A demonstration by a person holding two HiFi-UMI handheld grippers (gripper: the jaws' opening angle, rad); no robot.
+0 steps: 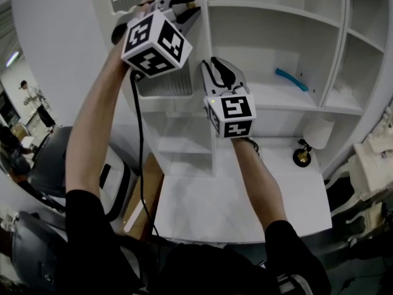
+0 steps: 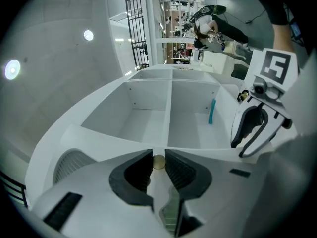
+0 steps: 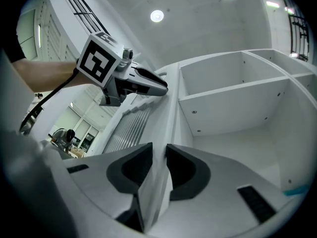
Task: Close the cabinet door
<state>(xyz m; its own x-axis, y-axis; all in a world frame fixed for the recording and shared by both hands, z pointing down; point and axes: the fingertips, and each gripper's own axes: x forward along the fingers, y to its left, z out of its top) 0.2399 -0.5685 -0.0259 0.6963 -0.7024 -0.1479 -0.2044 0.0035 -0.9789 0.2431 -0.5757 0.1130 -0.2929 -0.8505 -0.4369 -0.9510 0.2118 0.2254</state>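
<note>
**Head view:** I am holding the left gripper (image 1: pixel 187 10) at the upper left of the frame, at the top of the open louvred cabinet door (image 1: pixel 163 86). The right gripper (image 1: pixel 214 61) is sitting at centre, on the door's edge.

**Left gripper view:** its jaws are clenching a small brass knob (image 2: pixel 158 162) at lower centre.

**Right gripper view:** its jaws are clamping the door's thin white edge at lower centre, with the louvres running toward the upper left.
</note>
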